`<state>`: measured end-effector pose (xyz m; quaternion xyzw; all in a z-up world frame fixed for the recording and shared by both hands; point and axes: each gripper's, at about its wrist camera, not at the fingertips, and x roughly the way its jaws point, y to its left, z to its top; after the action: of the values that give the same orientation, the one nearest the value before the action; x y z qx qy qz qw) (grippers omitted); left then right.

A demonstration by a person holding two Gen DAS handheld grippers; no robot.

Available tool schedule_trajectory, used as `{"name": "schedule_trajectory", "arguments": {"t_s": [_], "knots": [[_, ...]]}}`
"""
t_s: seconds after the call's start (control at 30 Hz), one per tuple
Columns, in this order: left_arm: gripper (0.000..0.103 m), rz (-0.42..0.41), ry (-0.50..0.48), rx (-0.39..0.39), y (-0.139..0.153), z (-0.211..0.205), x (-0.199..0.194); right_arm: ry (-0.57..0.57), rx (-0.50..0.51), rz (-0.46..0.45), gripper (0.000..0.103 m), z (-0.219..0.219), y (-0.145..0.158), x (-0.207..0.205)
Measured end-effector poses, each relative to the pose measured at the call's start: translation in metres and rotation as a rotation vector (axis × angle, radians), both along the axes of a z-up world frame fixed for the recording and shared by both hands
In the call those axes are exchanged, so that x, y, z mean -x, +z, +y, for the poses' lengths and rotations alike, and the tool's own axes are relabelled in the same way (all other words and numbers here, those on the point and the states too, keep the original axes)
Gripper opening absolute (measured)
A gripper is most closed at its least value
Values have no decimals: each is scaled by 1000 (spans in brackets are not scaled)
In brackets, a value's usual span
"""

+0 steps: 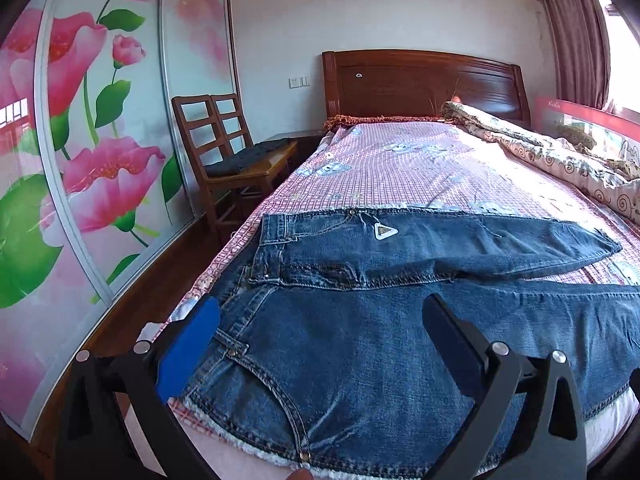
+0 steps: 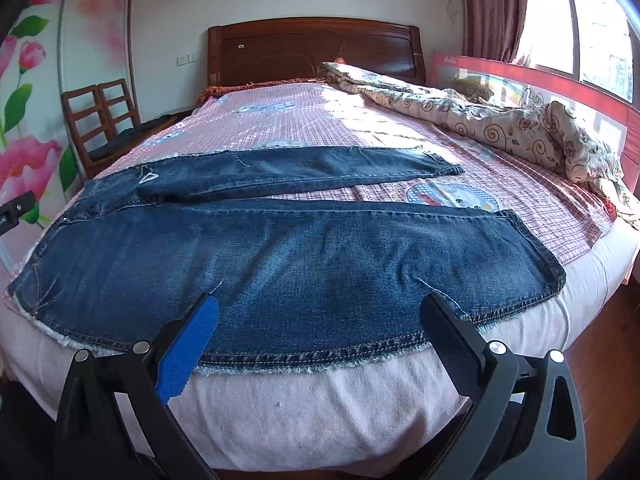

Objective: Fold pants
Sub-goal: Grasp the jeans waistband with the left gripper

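Your bed [image 2: 304,396] fills both views, its pink checked sheet [image 1: 400,168] running back to the wooden headboard [image 2: 316,50]. A crumpled quilt [image 2: 500,128] is bunched along the bed's right edge, against the red side rail [image 2: 600,120]. A flowered wardrobe [image 1: 92,152] and two wooden chairs [image 1: 224,144] stand off the bed's left side.

The jeans [image 2: 280,268] lie flat across the bed's near edge, waist toward the left edge, both legs stretching toward the right edge. The near leg runs along the near edge with its hem near the near right corner; the far leg [image 2: 320,170] lies apart from it, with sheet showing between them.

Your left gripper [image 1: 324,312] hangs over the waist end with its fingers spread wide, holding nothing. Your right gripper [image 2: 320,308] is likewise spread wide and empty, over the near leg.
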<state>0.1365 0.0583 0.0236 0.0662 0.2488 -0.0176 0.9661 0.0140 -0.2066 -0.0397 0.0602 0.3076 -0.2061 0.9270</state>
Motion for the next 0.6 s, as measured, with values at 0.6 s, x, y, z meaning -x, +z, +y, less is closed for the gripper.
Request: {"name": "schedule_trajectory", "arguments": {"t_s": [0.6], "knots": [[101,493,-204,322,-29,109,-302,84,7,102,100,22,-10,-32]]}}
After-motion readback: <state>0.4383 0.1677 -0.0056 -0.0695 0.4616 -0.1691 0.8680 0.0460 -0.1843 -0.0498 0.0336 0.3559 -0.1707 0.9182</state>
